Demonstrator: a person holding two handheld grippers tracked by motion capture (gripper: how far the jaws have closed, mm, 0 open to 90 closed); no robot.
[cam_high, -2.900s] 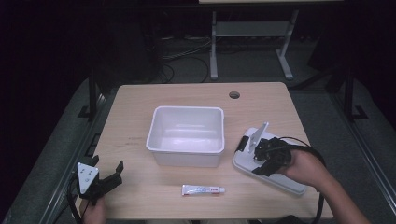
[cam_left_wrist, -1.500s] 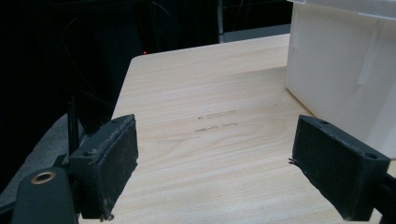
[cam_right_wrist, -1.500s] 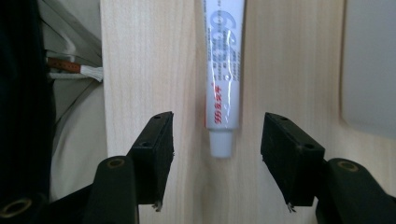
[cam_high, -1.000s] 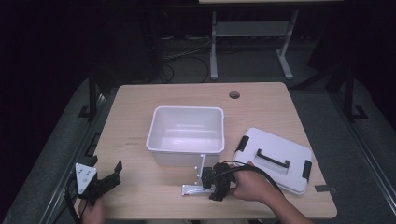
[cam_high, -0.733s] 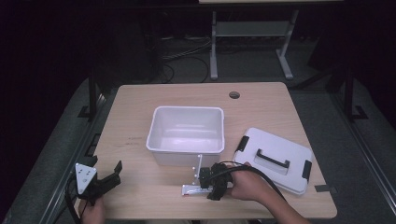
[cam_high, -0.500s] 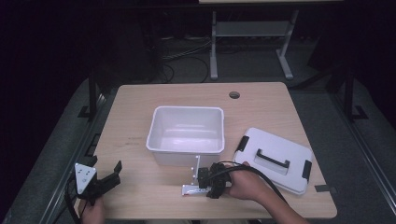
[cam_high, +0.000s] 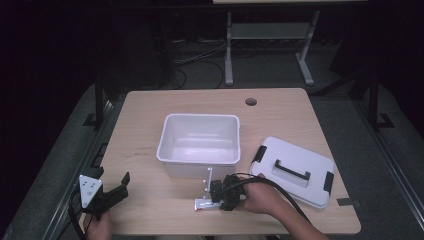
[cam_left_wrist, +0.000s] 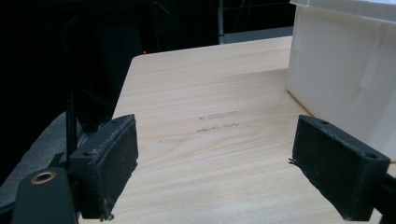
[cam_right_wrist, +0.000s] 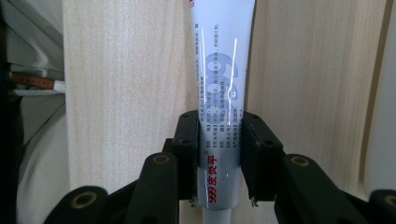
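A white ointment tube (cam_right_wrist: 222, 79) with red and blue print lies on the wooden table near its front edge (cam_high: 202, 204). My right gripper (cam_right_wrist: 219, 149) is shut on the tube, one black jaw on each side of it; from above, the right gripper (cam_high: 220, 192) sits just in front of the white bin (cam_high: 200, 142). At the table's front left corner my left gripper (cam_high: 107, 192) rests open, and in the left gripper view its pads (cam_left_wrist: 114, 163) have bare wood between them.
The open white bin stands mid-table; its wall (cam_left_wrist: 345, 79) is close on the right of the left gripper. A white lid with black handle and clips (cam_high: 292, 170) lies at the right. A cable hole (cam_high: 251, 101) marks the far edge.
My right gripper left the lid at the right, came to the tube at the front and shut on it. The left gripper stayed put.
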